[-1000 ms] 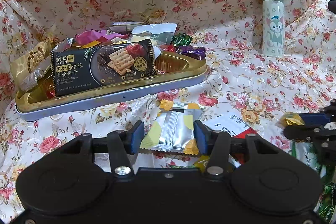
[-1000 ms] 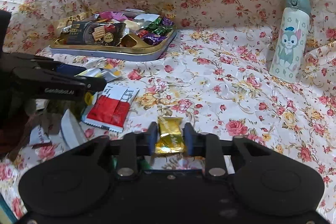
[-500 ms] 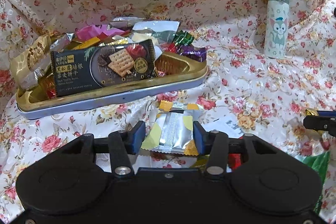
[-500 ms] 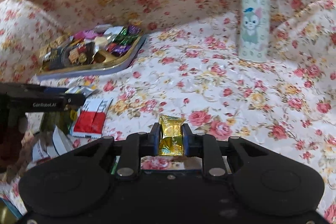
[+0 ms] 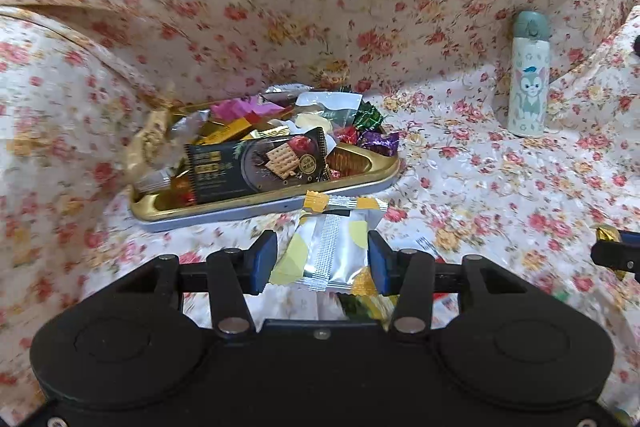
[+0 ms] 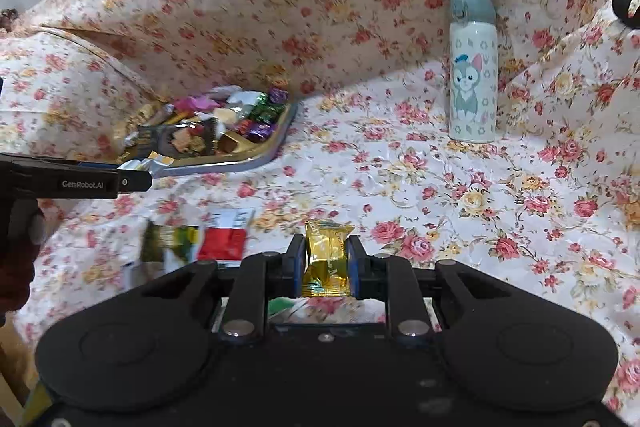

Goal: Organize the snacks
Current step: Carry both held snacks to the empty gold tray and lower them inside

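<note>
Hand-held gripper on the left is closed on a silver-and-yellow snack packet, its blue pads pressing the packet's two side edges, while the right hand-held gripper is clamped nearly shut on a small gold-wrapped candy. Both pieces are held clear of the floral cloth, and the gold snack tin lies just ahead of the left packet, already crowded with a dark cracker pack, purple and green candies and other wrappers. The step in hand looks like carrying both snacks to the tin, and doing it well likely means bringing each one over an open patch, such as the bare gold corner at the tin's right end, before letting go. The flat packet is thin and floppy, so it should be kept level and lowered close to the pile, not dropped from height, or it may slide off the heaped wrappers. The candy is small and firm; a low release keeps it from bouncing over the shallow rim. A red-and-white sachet and a green-and-yellow packet remain on the cloth near the right tool, and the cartoon-cat bottle stands well apart, upright.
</note>
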`<state>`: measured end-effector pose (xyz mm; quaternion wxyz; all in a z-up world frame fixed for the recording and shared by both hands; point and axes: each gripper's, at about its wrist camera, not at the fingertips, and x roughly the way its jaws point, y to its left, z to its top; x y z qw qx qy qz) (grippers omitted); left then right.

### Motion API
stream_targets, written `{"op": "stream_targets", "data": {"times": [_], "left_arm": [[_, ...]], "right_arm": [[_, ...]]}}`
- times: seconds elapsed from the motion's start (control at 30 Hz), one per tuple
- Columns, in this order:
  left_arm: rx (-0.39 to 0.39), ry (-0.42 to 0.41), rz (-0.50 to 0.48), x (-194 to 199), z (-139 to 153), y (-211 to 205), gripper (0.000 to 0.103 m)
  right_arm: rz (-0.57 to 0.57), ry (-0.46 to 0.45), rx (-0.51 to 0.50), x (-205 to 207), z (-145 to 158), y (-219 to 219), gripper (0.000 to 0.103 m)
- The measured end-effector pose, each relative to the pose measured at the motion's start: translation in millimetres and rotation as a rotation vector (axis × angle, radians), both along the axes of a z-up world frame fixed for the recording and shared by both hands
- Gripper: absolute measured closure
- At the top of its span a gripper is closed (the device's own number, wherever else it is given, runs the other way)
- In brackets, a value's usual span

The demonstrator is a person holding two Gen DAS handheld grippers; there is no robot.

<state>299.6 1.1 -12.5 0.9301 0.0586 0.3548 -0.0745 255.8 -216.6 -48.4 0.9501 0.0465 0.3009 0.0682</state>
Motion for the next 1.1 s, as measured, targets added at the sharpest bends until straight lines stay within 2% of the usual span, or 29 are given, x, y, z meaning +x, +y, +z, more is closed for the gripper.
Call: {"op": "stream_targets", "data": {"times": [0.1,0.27,0.53,0.77,1.1], "left_arm": [[0.008,0.012,0.015,-23.5,11.8,-2.5,0.049],[-0.059,0.065,0.028,-66.6,26.9,-2.1,0.049],[-0.093,0.166,0.043,-132.5,33.1,-10.9,0.049],[-0.117,0.222,0.027,-182.2,25.9,-23.8,0.049],[-0.178,0.334,0.008,-226.8,-6.1,-33.5,0.049]], "right_arm": [[0.018,-0.013,0.005,-19.4,10.5,5.4,0.081],[0.062,-0.020,0.019,-59.0,25.6,15.0,0.081],[0.105,0.012,0.095,-123.7,33.1,22.6,0.081],[0.096,0.071,0.137,-164.7,23.1,24.9,0.081],[0.028,0.163,0.192,-204.5,-4.9,15.9,0.080]]}}
